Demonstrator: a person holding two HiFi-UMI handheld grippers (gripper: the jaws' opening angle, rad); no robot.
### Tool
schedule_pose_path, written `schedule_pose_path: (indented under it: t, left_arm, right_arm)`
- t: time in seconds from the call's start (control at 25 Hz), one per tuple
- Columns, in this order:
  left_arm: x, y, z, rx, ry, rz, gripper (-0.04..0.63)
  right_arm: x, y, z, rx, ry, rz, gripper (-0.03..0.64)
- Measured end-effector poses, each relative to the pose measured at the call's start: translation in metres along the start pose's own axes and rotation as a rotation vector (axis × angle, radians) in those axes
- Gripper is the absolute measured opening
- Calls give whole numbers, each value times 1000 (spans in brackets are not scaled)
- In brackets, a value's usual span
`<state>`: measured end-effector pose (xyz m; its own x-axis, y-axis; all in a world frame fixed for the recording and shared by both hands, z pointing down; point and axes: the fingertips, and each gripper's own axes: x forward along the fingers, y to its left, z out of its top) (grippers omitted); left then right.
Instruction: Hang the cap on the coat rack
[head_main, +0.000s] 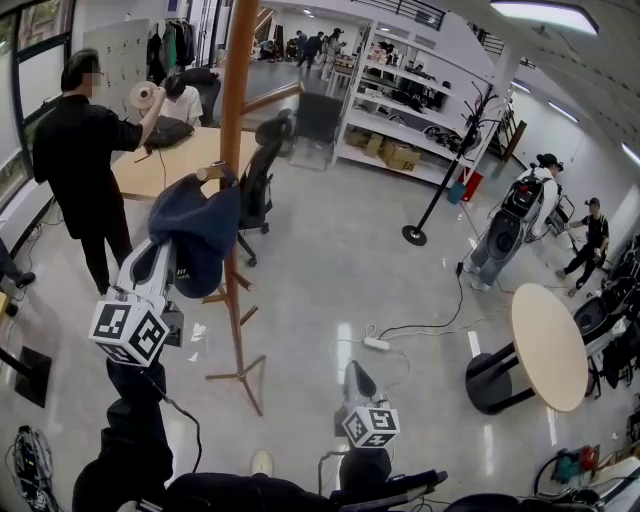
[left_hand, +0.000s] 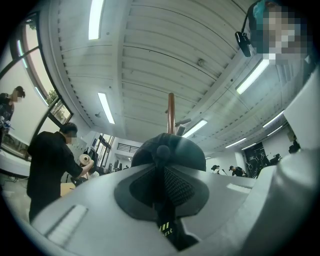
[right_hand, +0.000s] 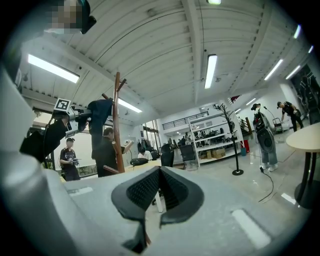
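Observation:
A dark navy cap (head_main: 197, 232) hangs from my left gripper (head_main: 172, 248), which is shut on its fabric, right beside the wooden coat rack pole (head_main: 236, 150) and just below a short peg (head_main: 212, 172). In the left gripper view the cap (left_hand: 169, 152) fills the space between the jaws, with the pole (left_hand: 171, 112) rising behind it. My right gripper (head_main: 358, 380) sits low near the front, shut and holding nothing. The right gripper view shows its pads (right_hand: 145, 187) together, and the rack (right_hand: 117, 125) with the cap (right_hand: 100, 116) at the left.
A person in black (head_main: 85, 160) stands at a wooden desk (head_main: 175, 160) behind the rack, near an office chair (head_main: 262, 185). To the right are a black floor stand (head_main: 415, 232), a power strip (head_main: 377, 343), a round table (head_main: 548, 345) and more people (head_main: 515, 225). Shelves (head_main: 400, 130) line the back.

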<state>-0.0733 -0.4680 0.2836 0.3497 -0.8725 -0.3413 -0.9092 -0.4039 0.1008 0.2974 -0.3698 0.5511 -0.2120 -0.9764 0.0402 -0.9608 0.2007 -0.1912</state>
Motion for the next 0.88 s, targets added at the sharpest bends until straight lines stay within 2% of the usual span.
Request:
schedule_pose_path:
  t: [0.88]
  left_arm:
    - [9,-3,-37,9,90,-22,23]
  right_arm:
    - [3,0,-4,2,10,-8,2]
